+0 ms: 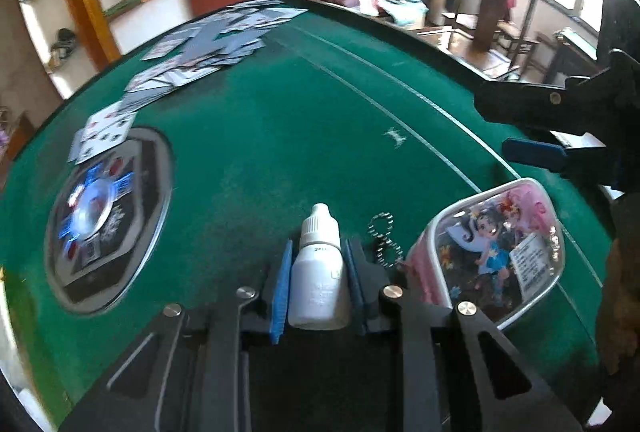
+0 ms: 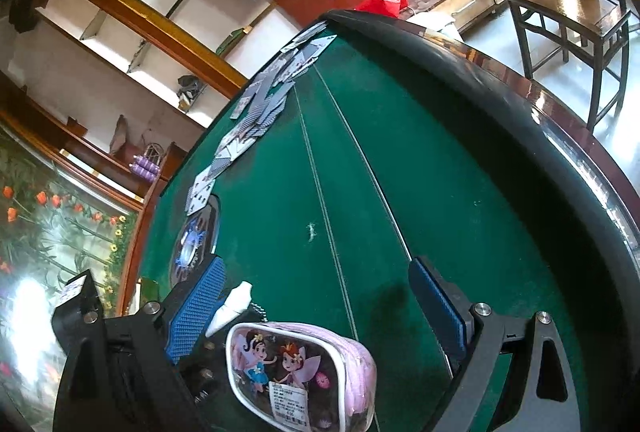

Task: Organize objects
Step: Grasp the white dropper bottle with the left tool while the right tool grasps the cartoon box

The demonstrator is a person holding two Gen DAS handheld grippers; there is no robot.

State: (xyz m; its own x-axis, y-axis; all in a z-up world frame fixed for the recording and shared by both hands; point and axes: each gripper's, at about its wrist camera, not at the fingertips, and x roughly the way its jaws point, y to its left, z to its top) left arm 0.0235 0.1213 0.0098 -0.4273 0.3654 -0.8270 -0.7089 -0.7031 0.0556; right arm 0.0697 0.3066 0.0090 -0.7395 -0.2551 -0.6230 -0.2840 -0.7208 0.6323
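My left gripper [image 1: 316,256] is shut on a small white dropper bottle [image 1: 318,272], held just above the green felt table [image 1: 280,151]. A pink pouch with cartoon fairies [image 1: 496,252] lies to its right, a bead chain [image 1: 382,238] beside it. In the right wrist view the pouch [image 2: 300,372] lies between my right gripper's [image 2: 316,296] open fingers, below them. The bottle's tip [image 2: 234,306] shows beside the left finger. The right gripper also shows in the left wrist view [image 1: 536,151], at the right edge.
Playing cards [image 1: 192,51] are spread along the far left of the table. A round panel with blue lights [image 1: 108,220] sits in the felt at left. The padded table rim [image 2: 540,135] curves along the right. Chairs [image 2: 572,3] and shelves [image 2: 120,31] stand beyond.
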